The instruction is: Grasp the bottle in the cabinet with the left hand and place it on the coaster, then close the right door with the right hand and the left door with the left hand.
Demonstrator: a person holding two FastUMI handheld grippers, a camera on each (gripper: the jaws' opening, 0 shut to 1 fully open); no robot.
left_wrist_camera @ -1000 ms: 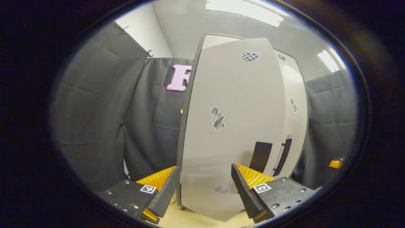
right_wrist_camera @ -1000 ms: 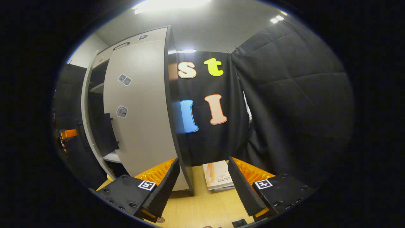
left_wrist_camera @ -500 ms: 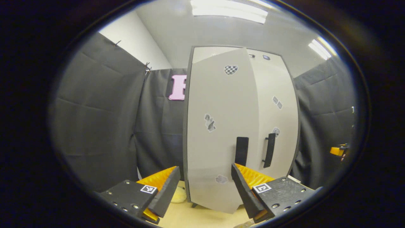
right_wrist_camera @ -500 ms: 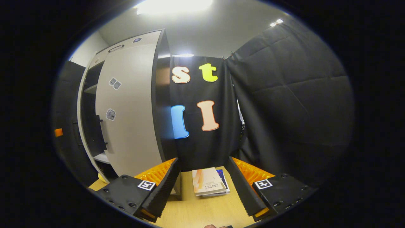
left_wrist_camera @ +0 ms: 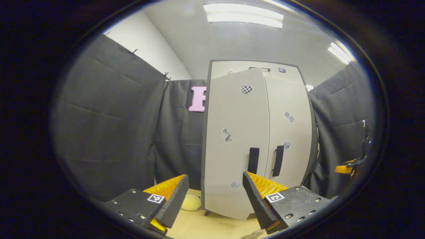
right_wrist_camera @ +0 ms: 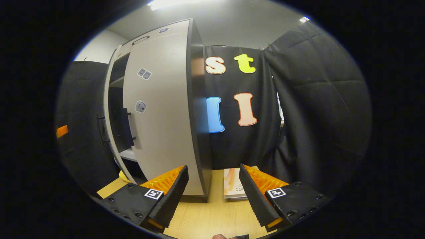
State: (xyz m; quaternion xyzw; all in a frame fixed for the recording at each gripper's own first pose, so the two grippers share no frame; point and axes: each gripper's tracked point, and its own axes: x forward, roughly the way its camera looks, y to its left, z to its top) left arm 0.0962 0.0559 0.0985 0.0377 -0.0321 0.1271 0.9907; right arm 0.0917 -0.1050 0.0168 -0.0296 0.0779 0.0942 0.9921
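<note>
Pale grey panels hold the centre of the left gripper view: the cabinet (left_wrist_camera: 255, 139) stands upright there with its left door (left_wrist_camera: 234, 142) not quite flush, its free edge standing a touch proud of the right door (left_wrist_camera: 289, 129) beside it. Two dark vertical handles sit side by side at centre-right of the frame, one on each door. The left gripper (left_wrist_camera: 214, 199) hangs at the bottom of its view, jaws spread wide and holding nothing, the left door's lower edge framed between its fingers but apart from them. A yellowish soft object (left_wrist_camera: 191, 202) lies on the wooden tabletop (left_wrist_camera: 212, 229) at lower centre, just left of the cabinet's foot. Over at the far right edge, an orange part of the other gripper peeks in.

In the right gripper view, the cabinet (right_wrist_camera: 159, 109) fills the left half, seen from its side (a dark gap with shelves shows at its left, so the left door is ajar). The right gripper (right_wrist_camera: 212, 196) is wide open too, empty, above the tabletop (right_wrist_camera: 212, 219). A booklet (right_wrist_camera: 234, 186) lies flat at lower centre, between the fingers. The bottle and coaster: cannot tell where they are.
</note>
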